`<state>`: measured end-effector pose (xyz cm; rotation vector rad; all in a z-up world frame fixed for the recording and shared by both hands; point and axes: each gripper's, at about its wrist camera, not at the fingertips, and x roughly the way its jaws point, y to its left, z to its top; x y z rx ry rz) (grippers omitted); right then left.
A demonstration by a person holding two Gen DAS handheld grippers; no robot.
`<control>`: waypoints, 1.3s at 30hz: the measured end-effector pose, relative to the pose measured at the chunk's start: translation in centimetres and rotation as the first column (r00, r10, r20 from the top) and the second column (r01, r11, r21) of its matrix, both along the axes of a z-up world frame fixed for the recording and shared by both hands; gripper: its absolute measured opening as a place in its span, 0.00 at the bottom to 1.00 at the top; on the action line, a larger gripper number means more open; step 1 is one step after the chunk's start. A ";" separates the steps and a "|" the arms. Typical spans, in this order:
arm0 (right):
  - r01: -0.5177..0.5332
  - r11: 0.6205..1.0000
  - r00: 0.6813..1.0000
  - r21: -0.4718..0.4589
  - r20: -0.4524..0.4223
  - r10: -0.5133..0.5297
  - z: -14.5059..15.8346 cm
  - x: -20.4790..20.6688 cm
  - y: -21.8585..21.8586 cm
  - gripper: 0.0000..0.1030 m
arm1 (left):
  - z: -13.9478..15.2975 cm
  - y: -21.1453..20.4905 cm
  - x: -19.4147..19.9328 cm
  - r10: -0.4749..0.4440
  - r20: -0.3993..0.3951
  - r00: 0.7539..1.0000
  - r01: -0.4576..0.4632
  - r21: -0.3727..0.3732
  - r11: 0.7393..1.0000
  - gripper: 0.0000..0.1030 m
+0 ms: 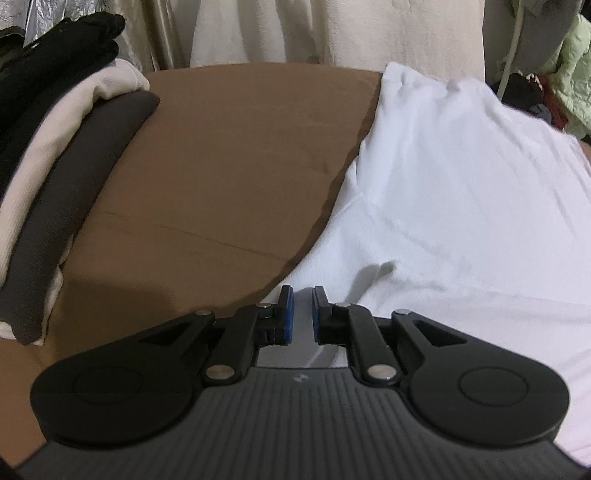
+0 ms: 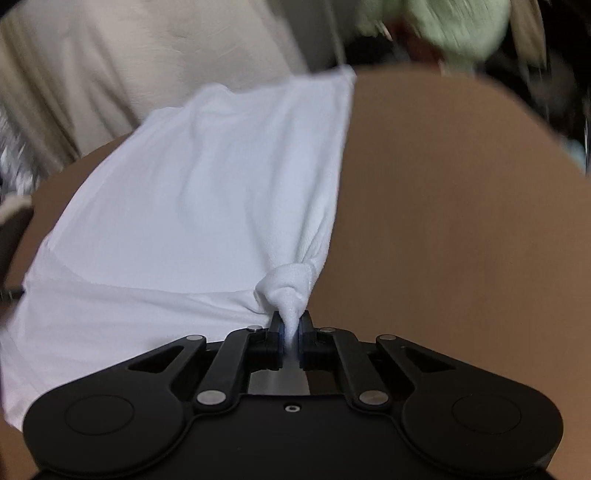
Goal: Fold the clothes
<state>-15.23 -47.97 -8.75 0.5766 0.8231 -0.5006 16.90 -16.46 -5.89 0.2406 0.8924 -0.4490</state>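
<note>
White garment, one, no legible label, is lying beside three folded clothes; right gripper is pinching its bunched edge, left gripper is hovering slightly parted, empty.

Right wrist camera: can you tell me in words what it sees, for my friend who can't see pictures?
The right claw is pinching a bunched-up edge of a white garment, its blue pads closed on the cloth. The rest of the garment lies spread over a brown table, left of the claw. Behind the table hang blurry cream-coloured fabric and something pale green.
</note>
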 end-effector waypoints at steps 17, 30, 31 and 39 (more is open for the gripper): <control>-0.052 0.977 0.991 -0.207 -0.132 0.024 2.4 -2.0 -1.3 0.57 | 0.4 1.4 -0.8 0.091 0.037 0.995 -0.096 0.208 0.973 0.48; 0.072 0.984 0.964 0.160 0.244 -0.110 3.0 -3.6 -5.1 0.59 | 3.9 0.3 -5.4 -0.001 0.013 1.000 0.000 0.021 1.000 0.61; 0.063 0.982 0.957 0.179 0.267 -0.110 3.0 -3.6 -5.2 0.59 | 4.1 0.2 -5.6 -0.012 0.018 1.000 0.012 0.003 1.000 0.63; -0.018 1.000 0.994 0.015 0.110 0.016 2.4 -2.0 -1.8 0.59 | 4.1 -1.3 -7.3 -0.045 -0.030 0.999 0.043 -0.051 0.998 0.81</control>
